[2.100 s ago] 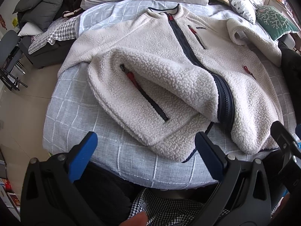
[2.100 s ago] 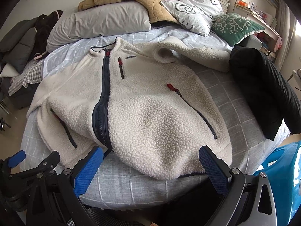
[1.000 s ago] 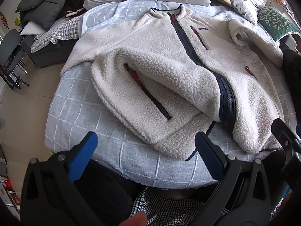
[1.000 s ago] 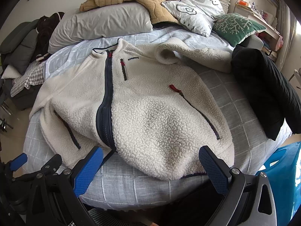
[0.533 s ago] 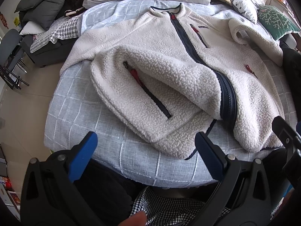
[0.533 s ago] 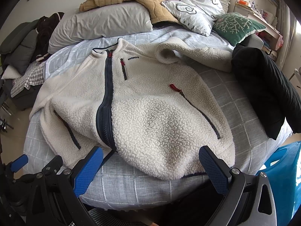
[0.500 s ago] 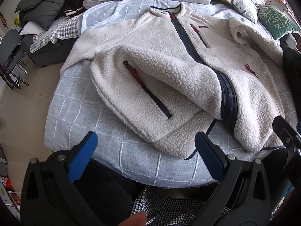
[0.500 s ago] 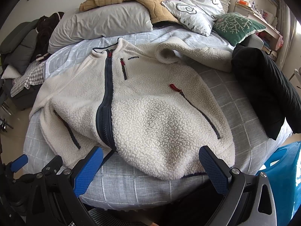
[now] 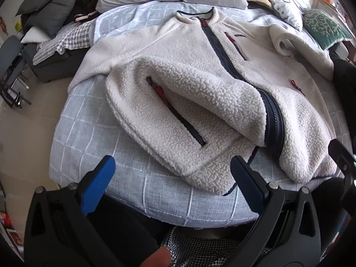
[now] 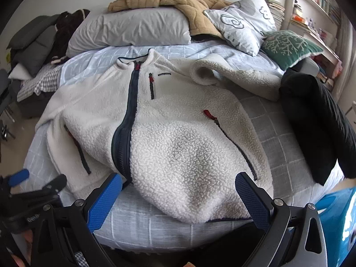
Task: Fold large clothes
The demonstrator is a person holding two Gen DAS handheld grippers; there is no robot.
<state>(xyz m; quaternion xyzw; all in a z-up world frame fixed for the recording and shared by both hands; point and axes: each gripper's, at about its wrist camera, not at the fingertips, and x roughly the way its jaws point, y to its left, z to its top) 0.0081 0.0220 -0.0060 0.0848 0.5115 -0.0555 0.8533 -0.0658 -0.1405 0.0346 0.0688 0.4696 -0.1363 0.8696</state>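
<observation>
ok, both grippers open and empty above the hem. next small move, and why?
Probably lower the right gripper onto the fleece jacket hem and close. The jacket lies zipped and unfolded on the bed, its hem bulging right between the open jaws.

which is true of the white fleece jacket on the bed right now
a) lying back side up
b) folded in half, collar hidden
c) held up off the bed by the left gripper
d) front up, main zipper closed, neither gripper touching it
d: the fleece jacket lies front up on the bed with its navy zipper closed, while the left gripper and right gripper hang open short of its hem.
</observation>
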